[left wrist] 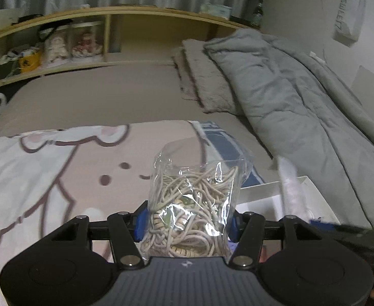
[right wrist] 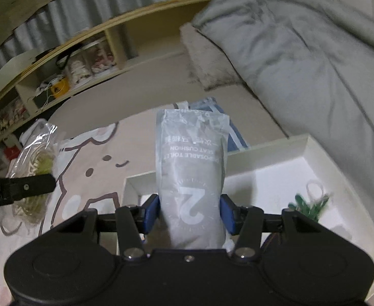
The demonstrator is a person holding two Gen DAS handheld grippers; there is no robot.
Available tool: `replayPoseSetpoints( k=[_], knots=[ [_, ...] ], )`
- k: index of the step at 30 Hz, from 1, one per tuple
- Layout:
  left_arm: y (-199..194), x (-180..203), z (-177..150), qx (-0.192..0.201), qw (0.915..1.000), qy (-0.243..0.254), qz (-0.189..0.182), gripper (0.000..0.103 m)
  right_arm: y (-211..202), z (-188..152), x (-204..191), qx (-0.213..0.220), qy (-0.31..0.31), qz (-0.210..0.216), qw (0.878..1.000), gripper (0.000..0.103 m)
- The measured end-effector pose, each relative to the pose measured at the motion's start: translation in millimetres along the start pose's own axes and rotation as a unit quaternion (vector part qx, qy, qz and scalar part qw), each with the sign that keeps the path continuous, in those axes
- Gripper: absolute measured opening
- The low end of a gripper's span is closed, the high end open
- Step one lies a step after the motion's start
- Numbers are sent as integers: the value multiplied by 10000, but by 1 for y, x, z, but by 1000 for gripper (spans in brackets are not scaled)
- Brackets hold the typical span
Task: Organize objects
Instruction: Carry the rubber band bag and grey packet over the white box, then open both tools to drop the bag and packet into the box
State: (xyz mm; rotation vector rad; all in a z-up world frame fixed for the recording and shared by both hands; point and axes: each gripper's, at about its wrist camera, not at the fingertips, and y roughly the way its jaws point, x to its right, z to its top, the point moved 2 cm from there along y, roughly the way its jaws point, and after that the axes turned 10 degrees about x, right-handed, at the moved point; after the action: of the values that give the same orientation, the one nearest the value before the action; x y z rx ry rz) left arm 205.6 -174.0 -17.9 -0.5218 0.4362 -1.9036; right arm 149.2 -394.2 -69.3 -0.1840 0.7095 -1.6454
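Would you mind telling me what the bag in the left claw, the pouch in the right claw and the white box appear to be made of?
Clear bag of cords: thin glossy plastic film, see-through, crinkled with bright glints. Grey toilet seat cushion pouch: matte, creased wrapper, probably plastic film or coated paper. White box: smooth, matte, thin straight walls; likely cardboard, possibly rigid plastic.

My feeds are dim and greyish, lit softly from overhead with weak shadows. Glare flecks the clear bag point(left wrist: 192, 199). The fisheye bends the shelf point(left wrist: 110, 12) and blackens the corners. The grey duvet point(right wrist: 301, 51) and the green item point(right wrist: 308, 202) are motion-smeared.
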Motion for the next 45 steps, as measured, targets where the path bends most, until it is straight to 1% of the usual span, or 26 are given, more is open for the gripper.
replayPoseSetpoints(
  k=[1,2,4,7,8,12,15,16,17,18,19,20,21,24,26,29,30,34,35,36,37,38,39,41,43,45],
  knots=[
    [5,3,0,-12,10000,-12,-43,58,6,-3,4,-95,100,-19,9999,52],
    [9,6,0,-22,10000,-13,-89,58,6,-3,4,-95,100,-19,9999,52],
    [19,13,-1,-43,9998,22,-186,58,21,-11,14,-322,303,-65,9990,52],
    [34,25,-2,-111,9991,162,-382,58,31,-19,26,-518,563,-55,9971,52],
    [39,29,-3,-123,9986,224,-469,58,31,-19,26,-518,563,-55,9971,52],
    [62,46,-6,-216,9947,578,-826,58,44,-27,48,-715,868,-269,9933,52],
    [79,61,-9,-288,9886,1088,-1000,58,47,-29,61,-757,1016,-610,9901,52],
    [84,66,-11,-337,9854,1297,-1054,58,48,-30,66,-762,1048,-768,9886,52],
    [90,71,-13,-413,9814,1520,-1094,58,48,-30,66,-762,1048,-768,9886,52],
    [95,77,-16,-476,9764,1758,-1162,58,49,-30,72,-734,947,-1034,9874,52],
    [100,80,-17,-520,9725,1909,-1233,58,48,-30,74,-710,883,-1126,9872,52],
    [104,85,-20,-593,9668,2095,-1340,58,47,-29,76,-704,865,-1162,9869,52],
    [107,89,-22,-645,9622,2232,-1418,58,45,-28,77,-700,864,-1175,9868,52],
    [116,100,-29,-815,9444,2696,-1697,58,39,-25,81,-672,969,-1096,9870,52],
    [122,106,-34,-924,9340,2904,-1862,58,34,-23,82,-620,1017,-1062,9872,51],
    [130,118,-39,-1076,9208,3175,-1993,58,30,-21,85,-614,1065,-1118,9861,49],
    [133,122,-42,-1127,9163,3262,-2033,58,31,-21,86,-635,1069,-1140,9857,45],
    [143,137,-50,-1212,8987,3623,-2154,58,33,-22,89,-642,1066,-1167,9853,46],
    [146,139,-53,-1228,8960,3700,-2128,60,33,-22,89,-643,1066,-1191,9850,46],
    [147,140,-54,-1240,8947,3749,-2088,60,34,-22,89,-622,1092,-1217,9846,49],
    [150,140,-55,-1259,8939,3799,-2018,62,34,-22,90,-593,1157,-1238,9837,54],
    [152,138,-56,-1286,8944,3825,-1930,67,33,-21,91,-579,1225,-1230,9831,56],
    [153,135,-56,-1306,8953,3824,-1874,69,33,-21,92,-562,1294,-1189,9828,59],
    [153,129,-55,-1327,8981,3770,-1835,76,32,-20,92,-538,1328,-1176,9827,60],
    [150,122,-52,-1320,9017,3697,-1809,78,32,-20,91,-533,1310,-1182,9829,60],
    [146,116,-49,-1316,9072,3570,-1792,78,32,-19,90,-521,1310,-1171,9831,60]
  ],
)
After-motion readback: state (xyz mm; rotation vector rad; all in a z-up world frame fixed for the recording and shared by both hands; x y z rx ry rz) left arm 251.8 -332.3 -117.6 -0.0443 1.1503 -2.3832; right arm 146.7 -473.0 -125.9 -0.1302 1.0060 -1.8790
